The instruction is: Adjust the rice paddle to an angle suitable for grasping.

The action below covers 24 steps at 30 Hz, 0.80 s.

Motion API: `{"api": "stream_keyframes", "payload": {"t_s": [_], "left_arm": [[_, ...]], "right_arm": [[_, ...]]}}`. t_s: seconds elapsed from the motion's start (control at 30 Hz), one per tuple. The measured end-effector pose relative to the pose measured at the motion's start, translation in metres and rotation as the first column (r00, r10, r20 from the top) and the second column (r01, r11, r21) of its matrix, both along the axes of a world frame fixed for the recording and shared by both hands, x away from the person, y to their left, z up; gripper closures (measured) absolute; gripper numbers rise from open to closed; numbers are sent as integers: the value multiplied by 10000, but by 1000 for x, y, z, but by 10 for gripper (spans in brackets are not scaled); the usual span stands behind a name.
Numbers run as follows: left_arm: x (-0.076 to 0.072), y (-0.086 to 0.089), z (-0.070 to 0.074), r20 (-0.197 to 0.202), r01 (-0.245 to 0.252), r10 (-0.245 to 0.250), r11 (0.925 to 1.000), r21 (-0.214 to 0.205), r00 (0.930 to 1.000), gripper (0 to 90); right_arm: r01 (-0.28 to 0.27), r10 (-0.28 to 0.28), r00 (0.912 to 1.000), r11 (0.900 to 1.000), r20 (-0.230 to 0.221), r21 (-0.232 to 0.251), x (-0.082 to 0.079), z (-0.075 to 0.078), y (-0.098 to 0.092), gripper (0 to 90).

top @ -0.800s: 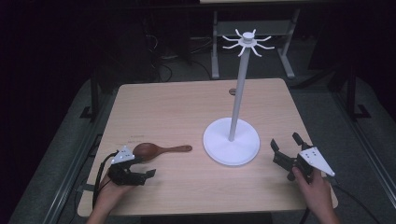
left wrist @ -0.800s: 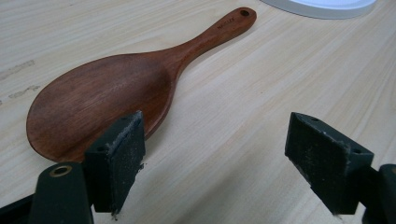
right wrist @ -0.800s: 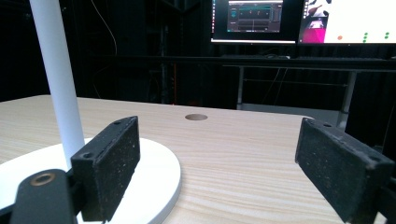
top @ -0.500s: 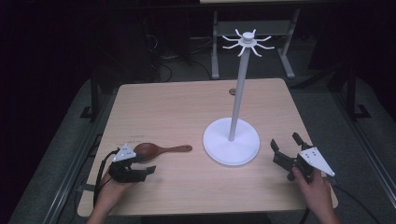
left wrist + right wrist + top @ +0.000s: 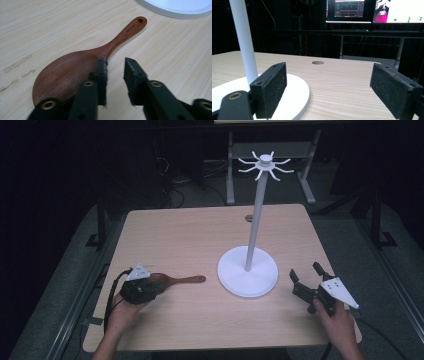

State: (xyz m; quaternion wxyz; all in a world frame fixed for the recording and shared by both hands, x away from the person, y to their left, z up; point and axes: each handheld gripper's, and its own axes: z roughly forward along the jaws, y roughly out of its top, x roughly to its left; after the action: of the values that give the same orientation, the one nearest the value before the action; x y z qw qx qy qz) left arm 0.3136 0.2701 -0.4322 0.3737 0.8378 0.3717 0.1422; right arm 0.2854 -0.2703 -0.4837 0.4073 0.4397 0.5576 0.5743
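A dark wooden rice spoon lies flat on the table's front left, its handle pointing right toward a white hanger stand. My left gripper hovers low over the spoon's bowl. In the left gripper view the jaws stand a narrow gap apart. The left jaw overlaps the edge of the spoon, and bare table shows between the pads. My right gripper rests open at the front right beside the stand's base, nothing between its jaws. The stand's pole rises at left in the right gripper view.
The stand's tall pole carries a crown of hooks at the top. A small round hole marks the wooden table behind the stand. Dark floor, frames and lit monitors lie beyond the far edge.
My left gripper has moved forward and right onto the spoon's bowl, which it now covers in the high view. The right gripper, the spoon and the stand have stayed put.
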Motion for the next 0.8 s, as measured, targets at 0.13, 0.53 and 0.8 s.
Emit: {"api": "stream_keyframes", "payload": {"t_s": [0.13, 0.53, 0.8], "left_arm": [[7, 2, 1, -168, -39, 41, 9999, 97, 9999, 839], [32, 14, 7, 12, -759, 759, 9971, -42, 9971, 896], [50, 18, 1, 45, -1057, 1057, 9943, -110, 9944, 896]], "right_arm": [[16, -16, 10000, 10000, 9, -29, 0, 0, 1, 135], [62, -62, 10000, 10000, -14, -15, 0, 0, 1, 135], [79, -80, 10000, 10000, -11, -10, 0, 0, 1, 135]]}}
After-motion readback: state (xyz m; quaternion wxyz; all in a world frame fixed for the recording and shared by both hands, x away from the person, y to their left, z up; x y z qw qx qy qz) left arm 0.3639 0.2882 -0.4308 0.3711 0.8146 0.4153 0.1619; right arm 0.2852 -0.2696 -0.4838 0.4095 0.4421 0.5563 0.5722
